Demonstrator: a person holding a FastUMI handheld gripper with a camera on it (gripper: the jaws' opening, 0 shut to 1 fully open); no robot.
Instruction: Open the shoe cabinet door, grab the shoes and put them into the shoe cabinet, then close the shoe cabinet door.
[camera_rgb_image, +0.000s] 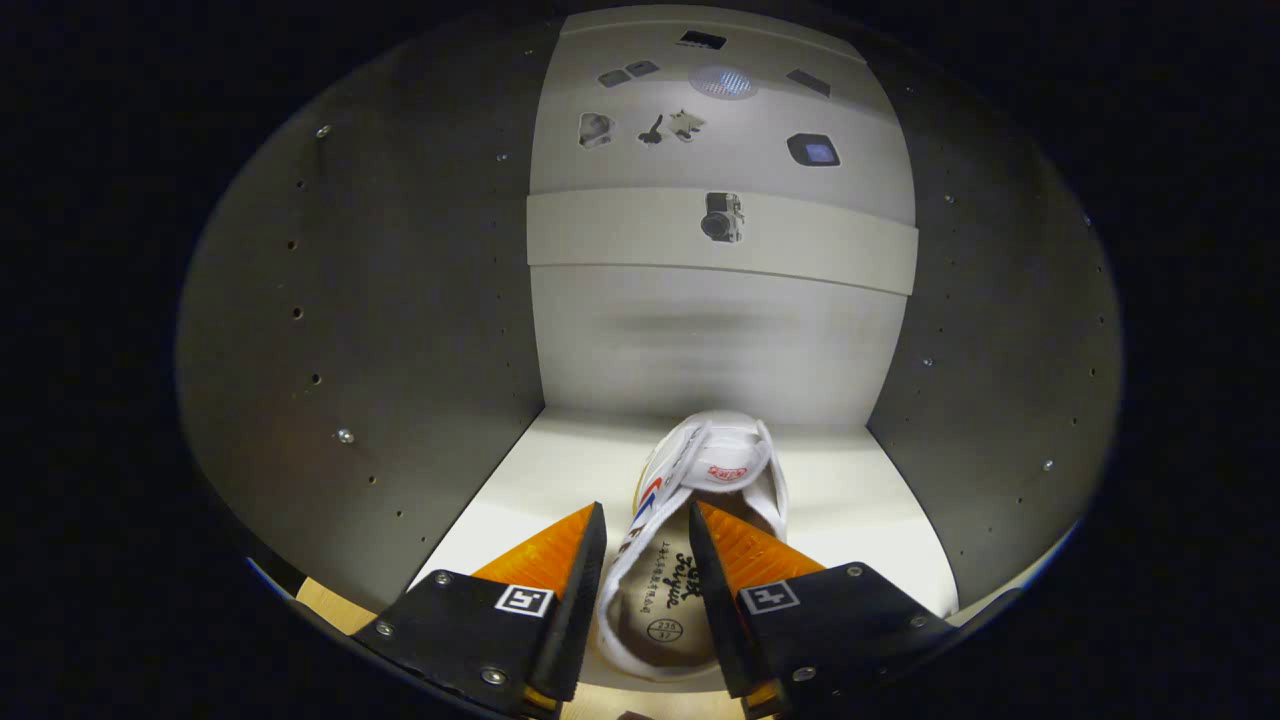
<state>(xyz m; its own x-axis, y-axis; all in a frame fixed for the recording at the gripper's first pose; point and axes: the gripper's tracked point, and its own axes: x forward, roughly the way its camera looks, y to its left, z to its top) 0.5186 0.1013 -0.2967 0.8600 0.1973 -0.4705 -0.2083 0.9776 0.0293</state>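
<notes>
**Shoe inside the cabinet, between your gripper's fingers**

You have a white shoe (700, 500) sitting on the pale floor (530, 480) of the shoe cabinet (400, 330). Its toe points away from you, toward the back wall (710, 350). Its heel end is closest to you, and you can look down into the opening where a foot goes in.

The shoe has red and blue stripes on its side. There is a small red patch on the tongue, but the words on it are too tiny to read. Inside, on the insole, you can see dark curly writing and a little circle with numbers. The writing is upside down to you and too small to read for sure.

Your gripper (647, 530) is partly open. One finger is on each side of the shoe's opening. The left finger (560, 560) sits just outside the shoe's left edge. The right finger (740, 560) seems to reach over the right edge. You cannot tell if both fingers are pressing on the shoe.

Each finger has a small black-and-white square marker on it.

The cabinet's two side walls are grey and have small holes and screws. Above the back wall is a pale band with a little picture of a camera (722, 216). Higher up are more small pictures (700, 100).
</notes>
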